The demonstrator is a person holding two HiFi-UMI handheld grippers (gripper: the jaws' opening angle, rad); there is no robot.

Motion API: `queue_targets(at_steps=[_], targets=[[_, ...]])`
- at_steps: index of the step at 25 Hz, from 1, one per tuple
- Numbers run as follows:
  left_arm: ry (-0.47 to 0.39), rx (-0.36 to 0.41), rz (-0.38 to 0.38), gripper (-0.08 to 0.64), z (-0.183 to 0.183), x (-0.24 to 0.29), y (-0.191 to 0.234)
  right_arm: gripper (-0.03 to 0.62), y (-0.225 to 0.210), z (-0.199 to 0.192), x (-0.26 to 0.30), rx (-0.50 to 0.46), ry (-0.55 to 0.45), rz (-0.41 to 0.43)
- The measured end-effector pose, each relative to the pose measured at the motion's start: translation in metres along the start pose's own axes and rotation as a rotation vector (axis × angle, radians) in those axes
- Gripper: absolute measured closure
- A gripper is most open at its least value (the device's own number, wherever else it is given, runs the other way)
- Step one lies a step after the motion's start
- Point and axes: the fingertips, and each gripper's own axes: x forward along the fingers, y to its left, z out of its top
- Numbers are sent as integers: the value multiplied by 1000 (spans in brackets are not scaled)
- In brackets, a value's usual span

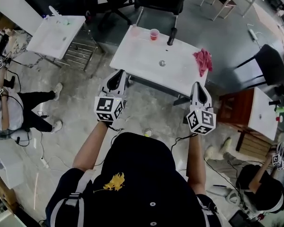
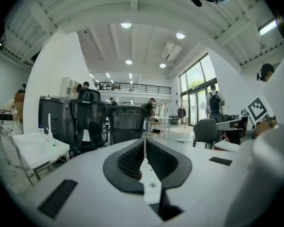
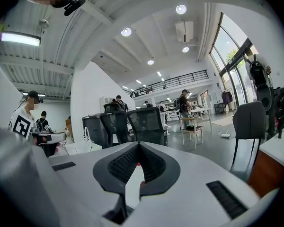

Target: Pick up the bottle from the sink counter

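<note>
In the head view the white sink counter (image 1: 54, 37) with its faucet (image 1: 52, 10) stands at the far left, well away from both grippers. In the left gripper view a small bottle (image 2: 39, 127) stands beside the faucet (image 2: 49, 125) on that counter (image 2: 38, 150). My left gripper (image 1: 119, 75) is held in the air before the near edge of a white table (image 1: 146, 65), its jaws shut with nothing between them. My right gripper (image 1: 199, 86) hangs at the table's right corner, likewise shut and empty. A dark bottle (image 1: 172, 36) also stands on the table's far side.
On the table are a red cup (image 1: 154, 34), a small metal object (image 1: 162, 63) and a pink cloth (image 1: 203, 60). Black office chairs (image 2: 87, 122) stand behind the table. A person sits on the floor at the left (image 1: 9, 108), another at the lower right (image 1: 262, 183).
</note>
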Motion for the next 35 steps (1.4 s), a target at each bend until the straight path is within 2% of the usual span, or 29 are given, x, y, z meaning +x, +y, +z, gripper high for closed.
queue_targets(at_steps=[5,10,18,21,26,29,33,35], targets=[[1,2,13,528,-4,17,11,565,11,-8,28,-8,22,41],[9,13,4,528,-7,62,35,565,9,-9,71,-5,28,29],[17,1,-41,528,-18,167,104,565,4,6,166,-25,39,-18],[8,-8,-50,528,-11,196,139,565,15,12,210,-27,32,-21],[17,-5,-84,528,-9,238,175,565,17,23,269,-43,8,-59],[40,2,-99,528,-16,251,184,565,18,24,288,-38,10,-68],[61,-19,-86,528,-31,274,186,565,16,20,306,-57,29,-54],[79,-4,-82,528,-40,286,187,565,17,16,316,-54,37,-45]])
